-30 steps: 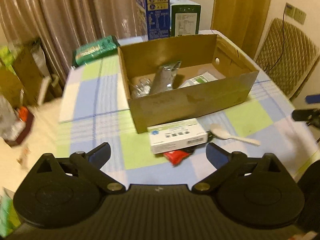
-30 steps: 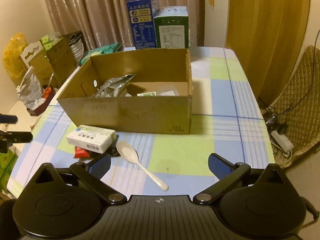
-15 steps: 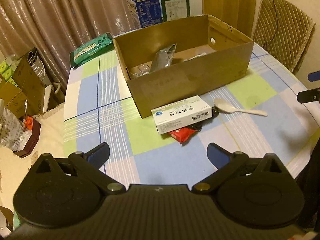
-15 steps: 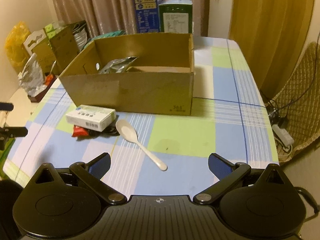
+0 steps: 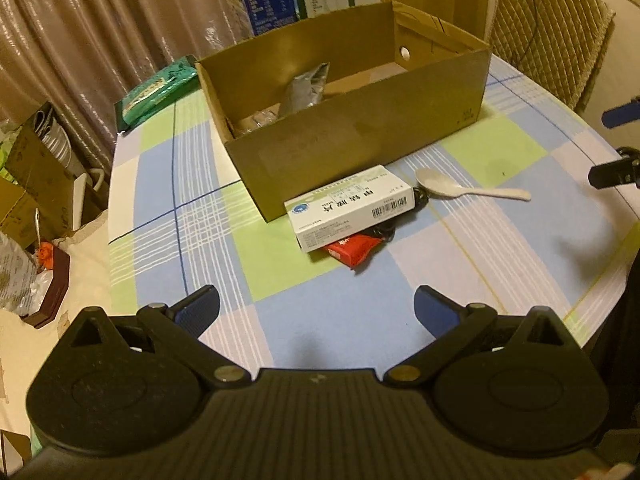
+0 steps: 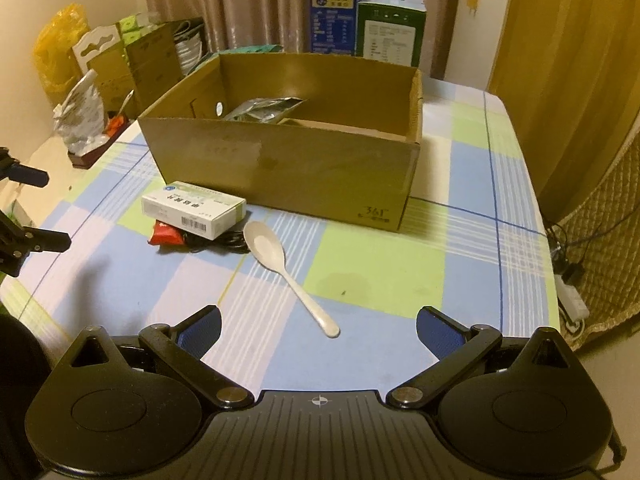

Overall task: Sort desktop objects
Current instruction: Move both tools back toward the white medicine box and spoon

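Curtained room, checked blue-green-white cloth on the tabletop [image 6: 384,280]. Open cardboard box [image 6: 288,168] sits mid-table, a silver foil pouch [image 6: 262,109] leaning inside it. Behind the box stand a blue carton [image 6: 332,8] and a green carton [image 6: 390,26]; a green packet [image 5: 158,90] lies near the table's far left edge. Just in front of the box: white medicine box [image 5: 350,206] lying flat, resting on a red packet [image 5: 352,249] and a black cable [image 6: 220,242] that stick out from under it. White spoon [image 6: 280,264] lies beside them, bowl toward the box, handle pointing at me, apart from the medicine box. My left hand-held gripper [image 5: 316,308] is spread wide, empty, above the near table edge facing the medicine box. My right hand-held gripper [image 6: 318,322] is also spread wide, empty, spoon handle tip between its fingers' line of sight but not touched. Quilted chair [image 5: 548,28] off the right side, bags and boxes on the floor [image 6: 120,60] on the left.
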Available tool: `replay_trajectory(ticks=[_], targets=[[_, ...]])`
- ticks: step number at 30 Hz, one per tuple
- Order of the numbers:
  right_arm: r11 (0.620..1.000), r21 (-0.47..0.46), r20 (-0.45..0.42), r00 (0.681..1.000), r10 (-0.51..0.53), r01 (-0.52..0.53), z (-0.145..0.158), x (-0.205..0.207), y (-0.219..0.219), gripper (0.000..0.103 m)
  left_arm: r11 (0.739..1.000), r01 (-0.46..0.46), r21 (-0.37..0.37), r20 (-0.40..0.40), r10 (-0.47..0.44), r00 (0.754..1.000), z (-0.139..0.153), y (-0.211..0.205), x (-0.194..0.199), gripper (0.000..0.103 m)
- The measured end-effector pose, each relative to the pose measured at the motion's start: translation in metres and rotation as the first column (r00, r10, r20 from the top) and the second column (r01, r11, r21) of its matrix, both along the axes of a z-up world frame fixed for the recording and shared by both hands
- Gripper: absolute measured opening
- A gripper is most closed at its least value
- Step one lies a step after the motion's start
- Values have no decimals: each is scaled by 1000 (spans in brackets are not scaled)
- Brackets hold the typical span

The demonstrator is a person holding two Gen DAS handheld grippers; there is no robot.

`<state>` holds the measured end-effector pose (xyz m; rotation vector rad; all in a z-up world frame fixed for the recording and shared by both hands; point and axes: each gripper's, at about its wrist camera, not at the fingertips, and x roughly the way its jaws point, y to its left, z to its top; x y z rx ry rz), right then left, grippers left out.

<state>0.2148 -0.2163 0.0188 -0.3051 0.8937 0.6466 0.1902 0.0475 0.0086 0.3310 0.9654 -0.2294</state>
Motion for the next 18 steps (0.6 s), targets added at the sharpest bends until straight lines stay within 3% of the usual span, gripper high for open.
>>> replay_trajectory(ticks=[10,18], targets=[[998,-28,-5,999,54,-54,-13,11,10,101,999,32,5,-43,-32,999,-17,-3,14,102],[986,-64,-14,988,154,-155,-26,19,25,101,997,80,23,-60,-78,995,-33,-8,27,102]])
